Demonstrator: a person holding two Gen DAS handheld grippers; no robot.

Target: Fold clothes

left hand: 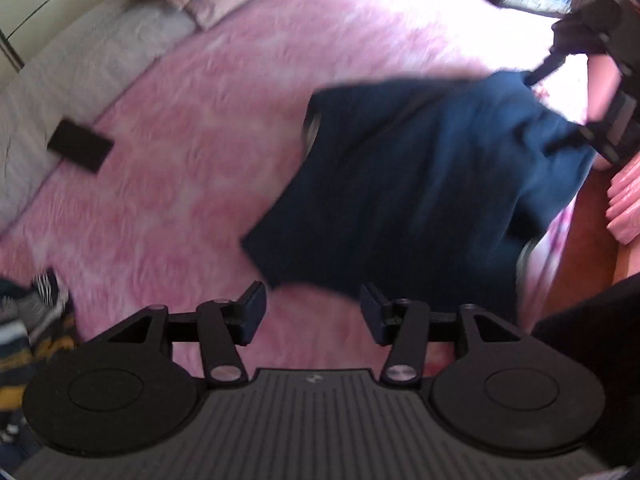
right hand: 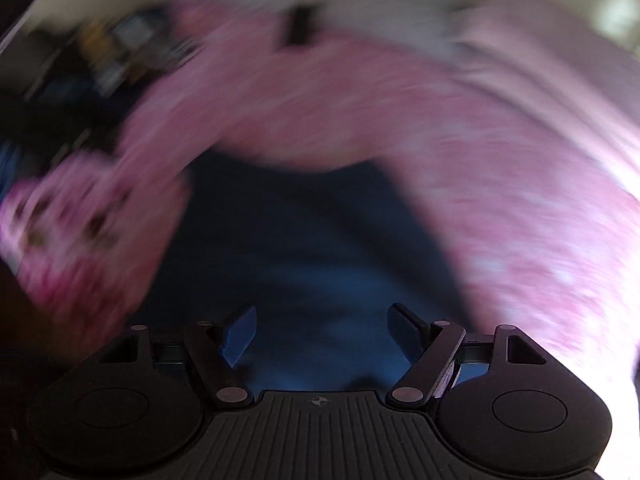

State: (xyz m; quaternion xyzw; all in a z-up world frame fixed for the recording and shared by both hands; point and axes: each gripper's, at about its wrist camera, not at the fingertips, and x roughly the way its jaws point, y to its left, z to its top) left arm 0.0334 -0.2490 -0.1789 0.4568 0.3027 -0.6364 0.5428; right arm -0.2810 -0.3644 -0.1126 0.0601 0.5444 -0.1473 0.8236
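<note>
Two grippers hang over a dark blue garment (left hand: 420, 184) on our pink bed cover (left hand: 208, 128).

We see the blue cloth lying spread out on the pink cover, with one corner pointing toward our left gripper (left hand: 312, 314). That gripper's fingers are apart, with only pink cover between them; nothing is held. Our right gripper (right hand: 322, 332) is right above the blue cloth, fingers wide apart and not pinching it. Far from the cloth, a small black flat thing (left hand: 80, 150) lies by the edge of the pink cover. A pile of striped clothes (left hand: 28, 320) sits beside the left gripper, well away from the blue cloth. The right wrist view is very blurry.
</note>
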